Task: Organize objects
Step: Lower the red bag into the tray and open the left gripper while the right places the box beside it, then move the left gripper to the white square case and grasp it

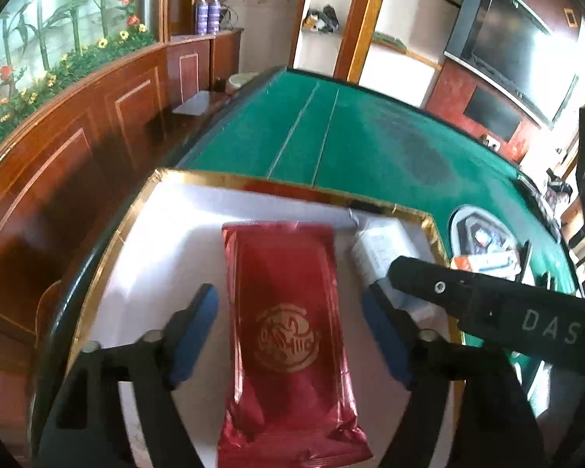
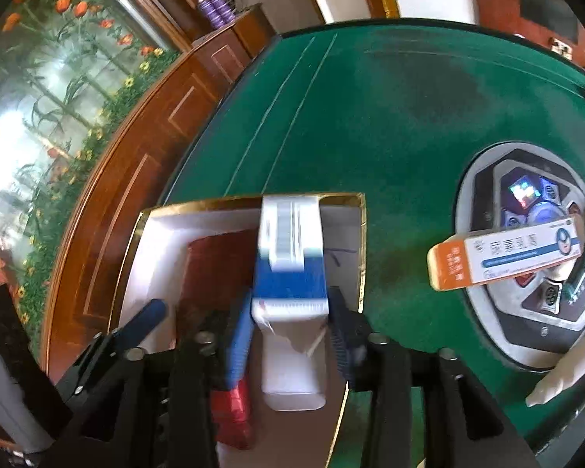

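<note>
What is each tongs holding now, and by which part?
Right tongs grip the blue-white box by its sides. Left tongs are open around the red pouch.

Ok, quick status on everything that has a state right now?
Left gripper: open, fingers either side of the red foil packet.
Red foil packet: lying flat in the gold-rimmed tray.
Right gripper: shut on the blue-and-white box.
Orange-ended box: resting on the round console.
</note>
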The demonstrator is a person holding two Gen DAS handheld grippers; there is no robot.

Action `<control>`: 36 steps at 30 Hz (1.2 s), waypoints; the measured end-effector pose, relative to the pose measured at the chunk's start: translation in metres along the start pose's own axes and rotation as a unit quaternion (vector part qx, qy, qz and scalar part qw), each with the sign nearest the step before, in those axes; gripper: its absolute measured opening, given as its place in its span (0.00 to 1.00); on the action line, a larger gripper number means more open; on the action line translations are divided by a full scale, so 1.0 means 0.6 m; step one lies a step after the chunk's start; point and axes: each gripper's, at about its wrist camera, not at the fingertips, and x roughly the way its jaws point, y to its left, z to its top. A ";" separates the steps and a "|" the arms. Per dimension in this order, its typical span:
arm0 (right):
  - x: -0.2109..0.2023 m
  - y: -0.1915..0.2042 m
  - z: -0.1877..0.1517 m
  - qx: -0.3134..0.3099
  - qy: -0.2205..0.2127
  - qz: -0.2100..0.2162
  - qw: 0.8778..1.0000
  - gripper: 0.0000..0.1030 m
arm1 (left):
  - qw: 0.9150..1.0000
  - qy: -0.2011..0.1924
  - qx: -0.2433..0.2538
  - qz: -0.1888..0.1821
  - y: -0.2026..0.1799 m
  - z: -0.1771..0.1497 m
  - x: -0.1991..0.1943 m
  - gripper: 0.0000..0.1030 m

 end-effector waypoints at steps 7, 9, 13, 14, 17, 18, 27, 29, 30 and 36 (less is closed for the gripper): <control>-0.063 -0.015 -0.011 0.014 -0.050 0.022 0.998 0.75 | 0.999 -0.022 -0.029 -0.021 0.000 -0.013 -0.046 0.82; -0.094 -0.025 -0.025 0.019 -0.075 0.023 0.997 0.79 | 0.999 -0.037 -0.026 -0.027 -0.009 -0.033 -0.066 0.84; -0.149 -0.045 -0.059 0.011 -0.111 0.008 0.994 0.81 | 0.999 -0.051 -0.002 -0.004 -0.028 -0.071 -0.081 0.86; -0.161 -0.052 -0.069 0.012 -0.118 0.004 0.993 0.82 | 0.999 -0.045 0.000 -0.005 -0.031 -0.079 -0.080 0.86; -0.188 -0.081 -0.096 0.027 -0.127 0.004 0.992 0.84 | 1.000 -0.026 0.009 0.005 -0.033 -0.104 -0.072 0.86; -0.195 -0.092 -0.105 0.034 -0.126 0.007 0.991 0.85 | 1.000 -0.018 0.014 0.013 -0.034 -0.111 -0.068 0.86; -0.259 -0.172 -0.174 0.059 -0.139 0.006 0.989 0.87 | 0.999 -0.017 0.042 -0.013 -0.015 -0.157 -0.113 0.86; -0.273 -0.186 -0.187 0.059 -0.147 -0.002 0.987 0.88 | 0.997 -0.048 0.060 0.006 -0.024 -0.154 -0.141 0.86; -0.279 -0.192 -0.193 0.058 -0.152 -0.007 0.987 0.88 | 0.995 -0.067 0.067 0.010 -0.034 -0.151 -0.159 0.86; -0.315 -0.235 -0.206 0.058 -0.188 -0.044 0.979 0.90 | 0.988 -0.101 0.116 -0.008 -0.142 -0.149 -0.219 0.93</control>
